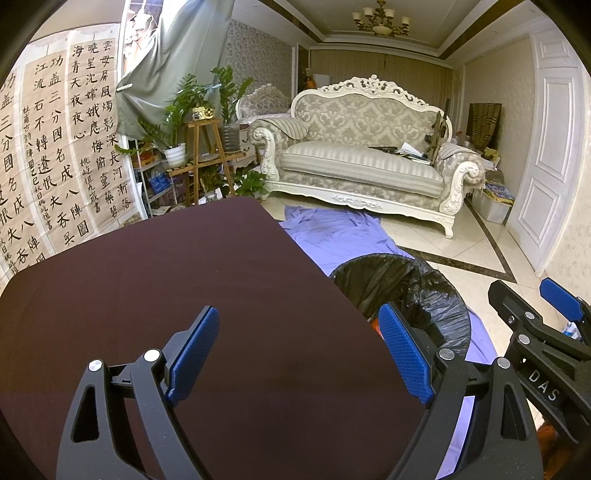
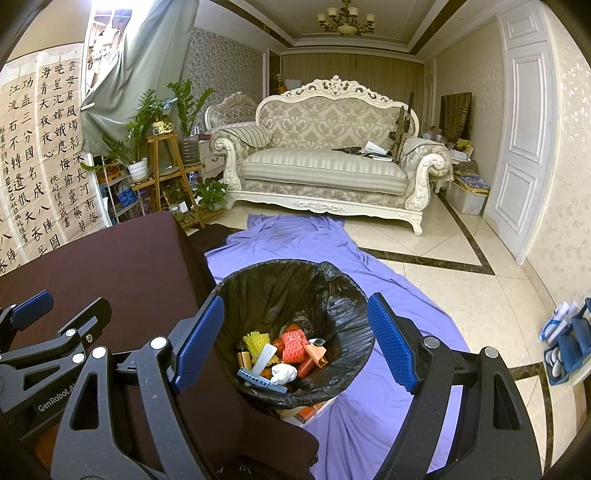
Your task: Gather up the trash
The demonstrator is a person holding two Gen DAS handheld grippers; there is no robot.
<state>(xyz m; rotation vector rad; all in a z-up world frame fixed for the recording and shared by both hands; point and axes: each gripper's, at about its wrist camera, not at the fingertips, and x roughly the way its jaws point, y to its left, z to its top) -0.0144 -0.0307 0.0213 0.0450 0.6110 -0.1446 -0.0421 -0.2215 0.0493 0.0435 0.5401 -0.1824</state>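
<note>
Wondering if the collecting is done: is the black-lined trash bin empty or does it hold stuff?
It holds stuff. The trash bin has foam fruit nets, crumpled paper and wrappers lying at its bottom, well below the rim.

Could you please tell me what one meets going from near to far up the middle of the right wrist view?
Black-lined trash bin holding mixed trash → purple cloth spread on the floor → cream carved sofa with grey patterned upholstery → brass chandelier on the ceiling.

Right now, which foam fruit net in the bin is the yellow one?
The foam net at the left of the trash pile in the bin; the other net, beside it, is red.
</note>
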